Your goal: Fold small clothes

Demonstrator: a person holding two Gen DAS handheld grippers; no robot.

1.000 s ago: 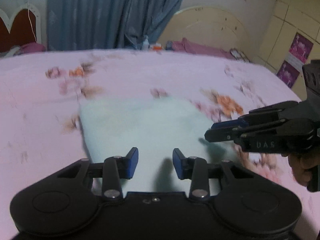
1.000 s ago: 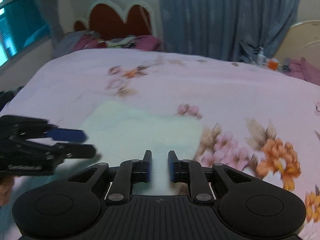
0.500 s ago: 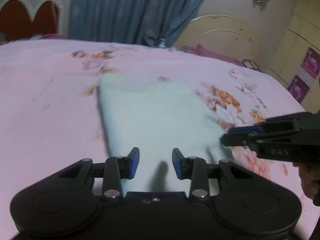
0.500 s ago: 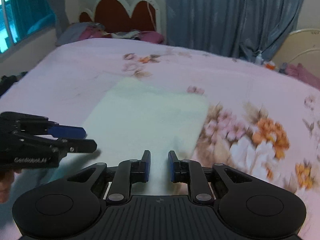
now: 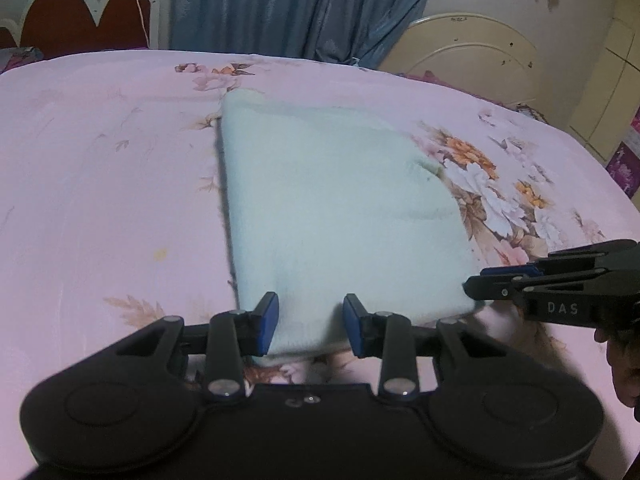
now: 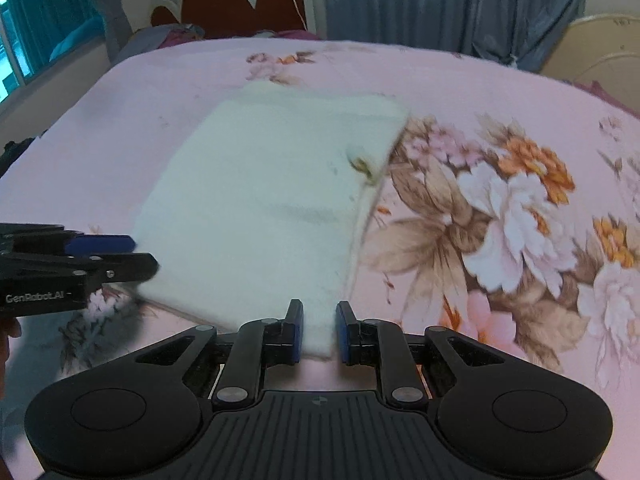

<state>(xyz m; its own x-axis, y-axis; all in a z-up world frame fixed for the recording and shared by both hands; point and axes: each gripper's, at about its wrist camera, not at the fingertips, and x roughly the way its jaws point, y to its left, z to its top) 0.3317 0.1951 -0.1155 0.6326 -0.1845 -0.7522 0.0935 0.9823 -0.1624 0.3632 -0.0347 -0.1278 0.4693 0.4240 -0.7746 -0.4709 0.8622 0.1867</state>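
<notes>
A pale mint fleece garment (image 5: 332, 216) lies flat on the pink floral bedsheet (image 5: 100, 184), folded into a long rectangle; it also shows in the right wrist view (image 6: 264, 200). My left gripper (image 5: 308, 322) is open, its blue pads on either side of the garment's near left edge, with nothing pinched. My right gripper (image 6: 318, 330) is open with a narrow gap, at the garment's near right corner. Each gripper shows from the side in the other's view, the right gripper (image 5: 476, 286) and the left gripper (image 6: 140, 254).
A red scalloped headboard (image 5: 80, 20) and blue curtains (image 5: 296, 4) stand beyond the bed's far edge. A cream curved headboard (image 5: 476, 60) and a cream wardrobe (image 5: 608, 80) are at the right. A window (image 6: 28, 52) is at the left.
Both grippers have drawn back toward me along the garment, which now lies flat and in full view. The right gripper's gap looks a little wider.
</notes>
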